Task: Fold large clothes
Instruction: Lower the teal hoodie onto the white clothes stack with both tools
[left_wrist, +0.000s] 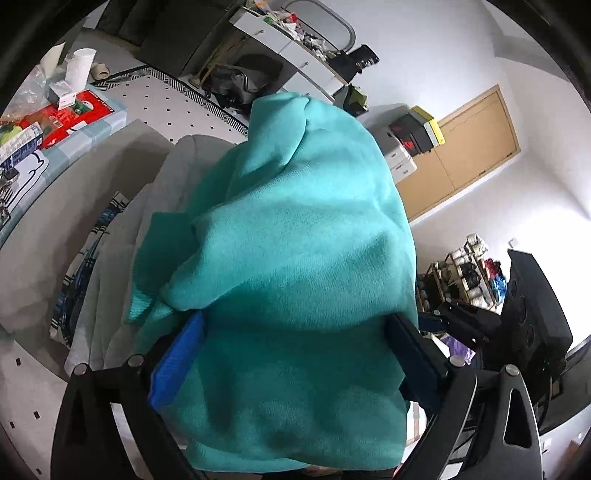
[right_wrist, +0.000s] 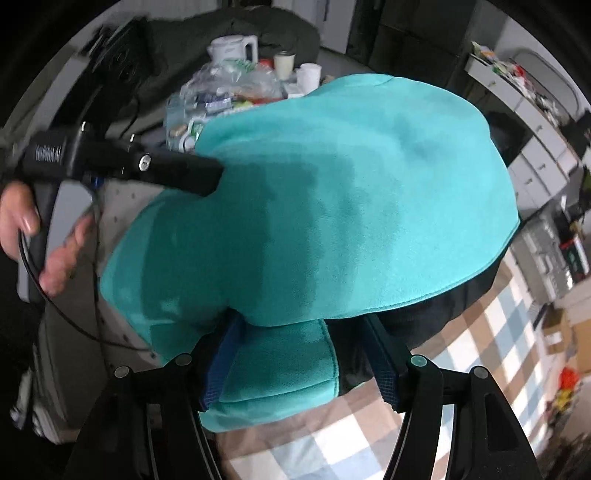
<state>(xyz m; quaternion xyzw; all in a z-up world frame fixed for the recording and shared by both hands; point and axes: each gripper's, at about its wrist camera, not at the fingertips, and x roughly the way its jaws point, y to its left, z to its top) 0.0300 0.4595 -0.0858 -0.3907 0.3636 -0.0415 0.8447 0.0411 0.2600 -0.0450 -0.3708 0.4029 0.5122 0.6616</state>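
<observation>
A teal garment (left_wrist: 295, 240) is seen bunched and lifted, filling the centre of both wrist views. In the left wrist view, the left gripper (left_wrist: 295, 354) is set with its fingers (left_wrist: 177, 362) spread wide on either side of a thick fold of the garment; cloth fills the whole gap and touches both pads, but whether it is clamped or merely draped between them cannot be told. A grey sofa (left_wrist: 147, 177) is seen behind and below the garment, with a dotted rug (left_wrist: 173, 99) beyond it. A red box (left_wrist: 74, 110) lies on a cluttered surface at upper left.

In the right wrist view, the right gripper (right_wrist: 303, 354) is seen with a folded, hemmed edge of the garment between its fingers (right_wrist: 221, 362). The left pad is touched by the cloth; a gap of dark background is seen beside the right pad, so a firm grip cannot be confirmed. The other gripper's black body is seen at left, its tip against the garment, held by a hand (right_wrist: 33, 229). A checked cloth (right_wrist: 480, 350) is seen below the garment. A white kettle (right_wrist: 232, 48) and a cup (right_wrist: 284, 62) stand on a cluttered worktop (right_wrist: 221, 96) behind. This view is blurred.
</observation>
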